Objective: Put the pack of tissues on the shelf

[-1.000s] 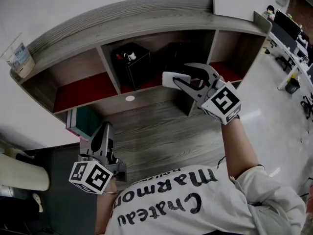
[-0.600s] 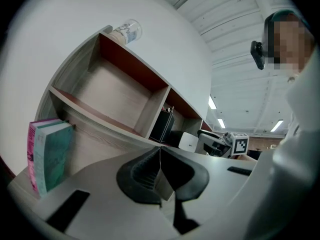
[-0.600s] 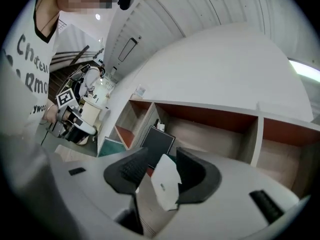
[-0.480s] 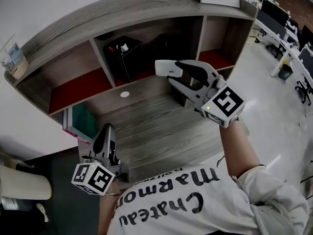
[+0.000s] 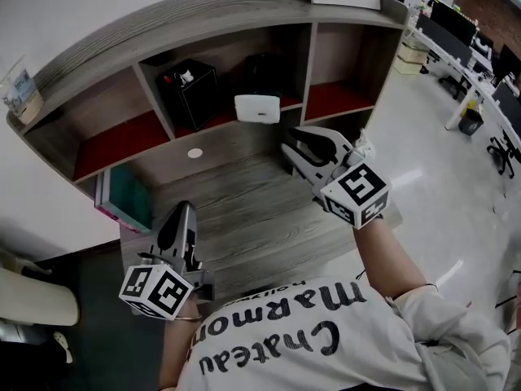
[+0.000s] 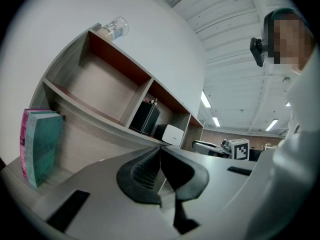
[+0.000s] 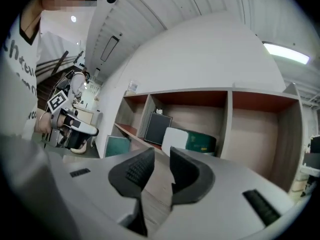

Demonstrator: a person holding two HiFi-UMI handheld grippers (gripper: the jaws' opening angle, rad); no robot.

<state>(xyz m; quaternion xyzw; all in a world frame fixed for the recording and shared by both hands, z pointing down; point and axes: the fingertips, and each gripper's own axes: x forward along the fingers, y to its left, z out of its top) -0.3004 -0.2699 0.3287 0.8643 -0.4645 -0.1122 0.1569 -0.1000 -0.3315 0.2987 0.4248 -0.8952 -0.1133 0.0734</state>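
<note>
Released since the earlier frame, the pack of tissues [image 5: 257, 108] now stands by itself on the shelf [image 5: 203, 23], where half a second ago the right gripper [image 5: 291, 140] was carrying it up to the middle compartment. It sits at the front of that compartment, the 2nd of 3, just right of the black box [image 5: 189, 92]. The right gripper view shows a green pack [image 7: 202, 143] close behind it.

The right gripper has drawn back from the shelf and hangs over the wooden desk board [image 5: 244, 210], in front of the divider between the middle and right compartments, well apart from the tissues. Its jaws have just been closing: a narrow gap is left between the ribbed pads and nothing is in it.

The left gripper [image 5: 185, 212] is low in front of the shelf's left compartment. Its 2 jaws are pressed together at the tips and hold nothing.

Below the shelf's left compartment a teal book [image 5: 126, 202] stands upright. On top of the shelf, at its left end, stands a clear cup [image 5: 20, 88].
</note>
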